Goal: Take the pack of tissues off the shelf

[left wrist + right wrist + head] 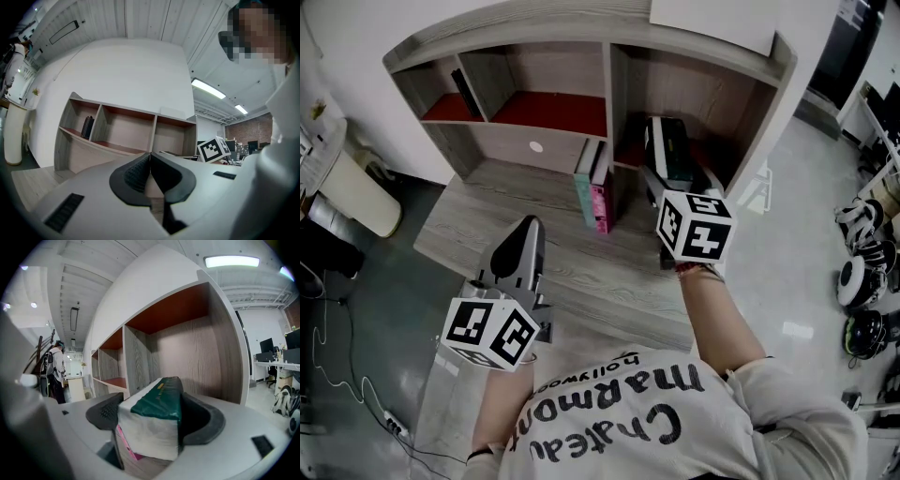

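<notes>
The pack of tissues (670,150), white with a dark green top, lies in the right compartment of the grey wooden shelf (600,56). My right gripper (667,178) reaches into that compartment. In the right gripper view the pack of tissues (154,404) fills the gap of the right gripper (151,417), and both black pads press on its sides. My left gripper (525,232) hovers over the desk in front of the shelf, apart from the pack. In the left gripper view the left gripper (150,160) is shut, its pads meeting with nothing between them.
Pink and teal books (598,192) stand on the desk (487,216) against the shelf's divider, just left of the right gripper. A black object (464,92) stands in the left compartment. A white sheet (717,19) lies on the shelf top. Helmets and gear (862,272) lie on the floor at right.
</notes>
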`<action>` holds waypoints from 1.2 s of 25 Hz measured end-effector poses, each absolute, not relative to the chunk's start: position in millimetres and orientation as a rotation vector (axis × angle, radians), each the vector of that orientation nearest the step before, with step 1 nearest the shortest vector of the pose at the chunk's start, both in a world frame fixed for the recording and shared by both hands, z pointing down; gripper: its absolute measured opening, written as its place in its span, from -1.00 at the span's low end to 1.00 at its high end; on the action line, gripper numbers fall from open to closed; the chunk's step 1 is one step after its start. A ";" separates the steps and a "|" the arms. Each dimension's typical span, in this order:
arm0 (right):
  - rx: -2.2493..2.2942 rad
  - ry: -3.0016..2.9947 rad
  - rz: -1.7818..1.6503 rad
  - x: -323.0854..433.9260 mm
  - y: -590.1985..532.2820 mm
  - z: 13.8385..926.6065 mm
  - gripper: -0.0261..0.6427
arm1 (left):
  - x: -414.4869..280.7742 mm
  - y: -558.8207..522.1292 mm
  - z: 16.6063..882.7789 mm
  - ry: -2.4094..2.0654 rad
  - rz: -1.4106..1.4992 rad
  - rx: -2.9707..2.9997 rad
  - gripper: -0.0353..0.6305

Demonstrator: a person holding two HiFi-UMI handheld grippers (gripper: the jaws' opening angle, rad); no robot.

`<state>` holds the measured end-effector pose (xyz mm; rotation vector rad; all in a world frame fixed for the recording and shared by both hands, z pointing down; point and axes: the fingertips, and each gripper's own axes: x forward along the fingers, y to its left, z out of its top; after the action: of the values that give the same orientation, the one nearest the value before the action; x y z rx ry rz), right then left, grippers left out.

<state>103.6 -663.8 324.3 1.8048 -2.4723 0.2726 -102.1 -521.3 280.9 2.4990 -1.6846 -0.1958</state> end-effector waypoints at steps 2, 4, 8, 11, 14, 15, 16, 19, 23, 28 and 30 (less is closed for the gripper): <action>1.803 -2.468 0.268 102.4 -654.6 324.0 0.24 | -103.2 -514.2 280.5 -1.673 -0.196 2.507 -0.84; 1.801 -2.464 0.263 101.1 -645.3 323.8 0.23 | -104.4 -507.3 279.1 -1.662 -0.200 2.519 -0.84; 1.807 -2.461 0.266 98.7 -627.4 322.9 0.22 | -106.4 -494.7 274.6 -1.644 -0.210 2.537 -0.84; 1.819 -2.460 0.247 97.9 -613.7 320.3 0.19 | -105.2 -485.2 271.1 -1.621 -0.219 2.565 -0.84; 1.837 -2.450 0.189 98.6 -600.4 314.3 0.16 | -104.2 -475.7 267.8 -1.606 -0.224 2.583 -0.84; 1.841 -2.446 0.172 98.6 -596.4 312.4 0.16 | -104.2 -472.7 267.1 -1.602 -0.225 2.587 -0.84; 1.842 -2.444 0.161 98.4 -592.6 310.8 0.15 | -104.3 -469.5 266.5 -1.599 -0.226 2.589 -0.84; 1.840 -2.449 0.169 97.3 -582.2 309.5 0.14 | -104.5 -459.7 264.5 -1.589 -0.232 2.604 -0.84; 1.855 -2.445 0.189 98.2 -566.2 310.1 0.14 | -104.6 -446.0 262.5 -1.574 -0.226 2.619 -0.84; 1.871 -2.436 0.212 98.2 -543.5 313.1 0.14 | -105.4 -427.4 261.8 -1.550 -0.223 2.637 -0.84; 1.879 -2.430 0.213 98.8 -533.1 312.9 0.14 | -105.0 -421.2 260.7 -1.538 -0.226 2.642 -0.84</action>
<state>98.8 -533.1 312.9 1.8791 -2.4297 0.2128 -105.0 -421.2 260.7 2.6416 -1.5378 -0.2259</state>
